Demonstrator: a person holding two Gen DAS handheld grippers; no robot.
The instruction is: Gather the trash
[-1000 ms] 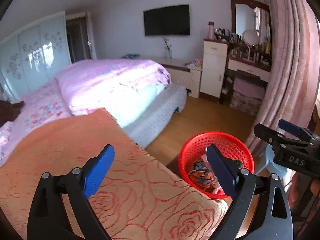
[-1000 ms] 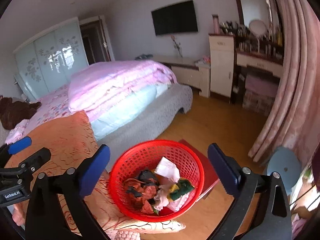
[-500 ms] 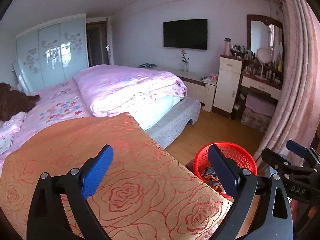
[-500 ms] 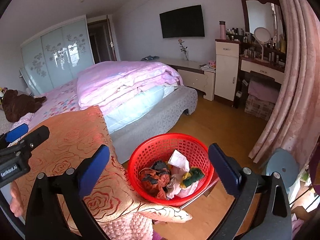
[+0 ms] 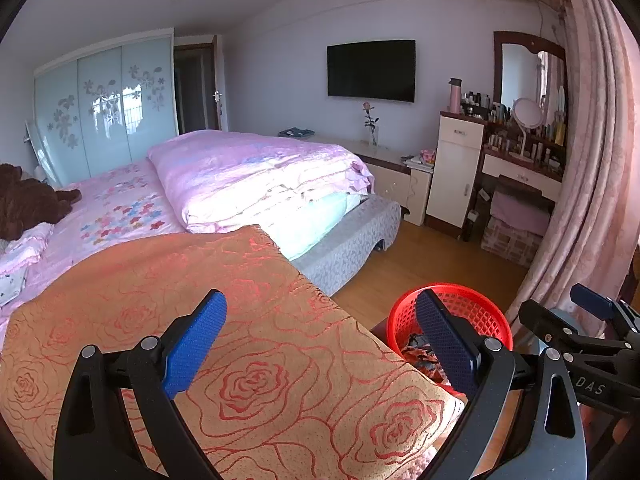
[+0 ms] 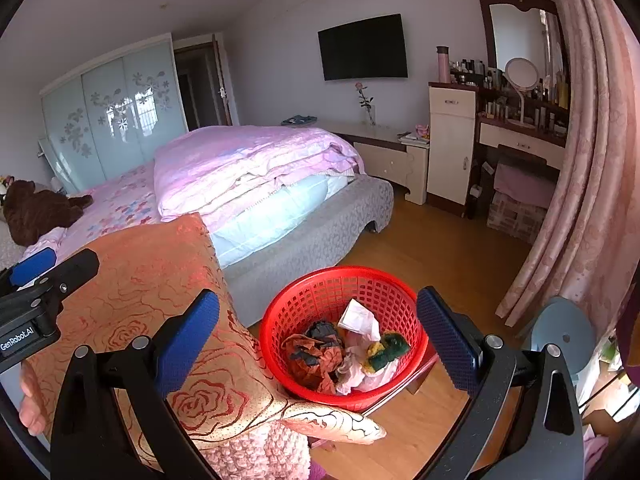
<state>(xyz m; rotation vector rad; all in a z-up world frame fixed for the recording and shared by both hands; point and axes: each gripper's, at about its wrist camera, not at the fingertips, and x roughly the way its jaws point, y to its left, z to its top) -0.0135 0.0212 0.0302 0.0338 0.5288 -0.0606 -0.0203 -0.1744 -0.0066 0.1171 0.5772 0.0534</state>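
A red mesh basket (image 6: pixel 336 280) stands on the wooden floor beside the bed; it also shows in the left wrist view (image 5: pixel 472 308). It holds crumpled trash: white paper (image 6: pixel 358 318), a green and yellow sponge (image 6: pixel 386 350) and dark orange scraps (image 6: pixel 316 354). My right gripper (image 6: pixel 318 338) is open and empty, raised above the basket. My left gripper (image 5: pixel 320 342) is open and empty above the orange rose-patterned cover (image 5: pixel 224 312). The right gripper shows at the right edge of the left wrist view (image 5: pixel 576 320).
A bed with a pink quilt (image 5: pixel 256 176) fills the left and middle. A dresser with a mirror (image 5: pixel 528 76) and a white cabinet (image 5: pixel 456 168) stand at the back right. Pink curtains (image 5: pixel 592 200) hang on the right. A grey stool (image 6: pixel 560 332) stands by the basket.
Both grippers have risen and pulled back from the basket, so it looks smaller and more of the room shows. Both stay open and empty.
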